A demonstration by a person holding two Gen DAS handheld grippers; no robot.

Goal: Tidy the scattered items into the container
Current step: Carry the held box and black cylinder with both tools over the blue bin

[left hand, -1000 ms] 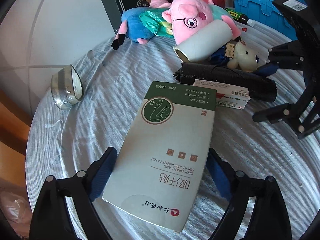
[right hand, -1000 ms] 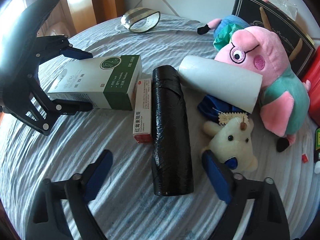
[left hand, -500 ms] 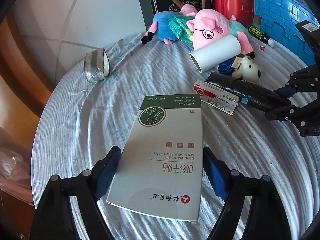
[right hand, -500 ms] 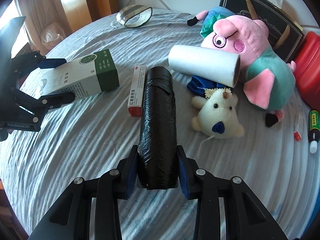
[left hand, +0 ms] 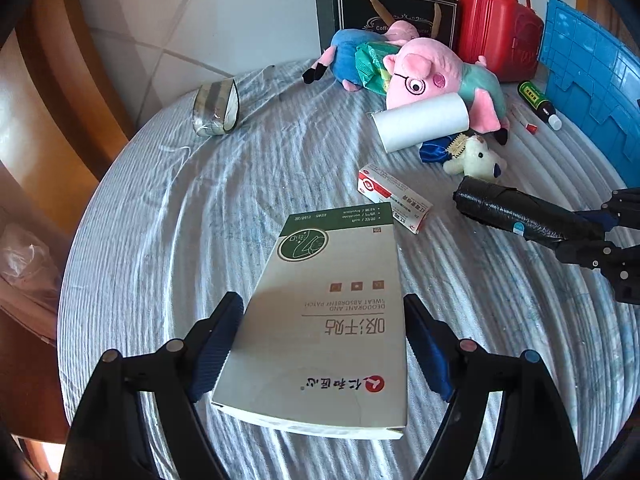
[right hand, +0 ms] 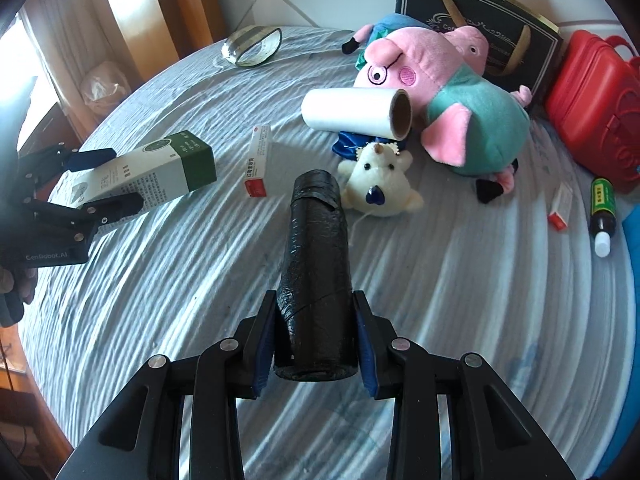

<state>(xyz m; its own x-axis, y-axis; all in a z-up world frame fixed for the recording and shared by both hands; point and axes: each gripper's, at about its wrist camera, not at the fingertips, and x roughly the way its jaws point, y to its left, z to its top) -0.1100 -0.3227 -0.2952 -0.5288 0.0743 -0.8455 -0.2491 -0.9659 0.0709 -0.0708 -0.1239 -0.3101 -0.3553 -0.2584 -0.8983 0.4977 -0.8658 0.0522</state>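
The left tool point(left hand: 324, 344) grips a flat green-and-white box point(left hand: 332, 316) by its long sides, both blue pads pressed against it, and the box hangs clear above the striped cloth point(left hand: 200, 220) of the round tabletop. The right tool point(right hand: 316, 336) is clamped narrow on a black roll point(right hand: 316, 264), which juts forward past the fingers and is also lifted off the cloth. Below them lie a small red-and-white carton point(right hand: 258, 160), a white paper roll point(right hand: 356, 114), a small white plush toy point(right hand: 378, 184), a pink pig plush point(right hand: 440, 96) and a tape ring point(right hand: 252, 46). A blue container point(left hand: 592, 84) stands at the far right edge, beside a red case point(left hand: 496, 28) and a green bottle point(left hand: 538, 102).
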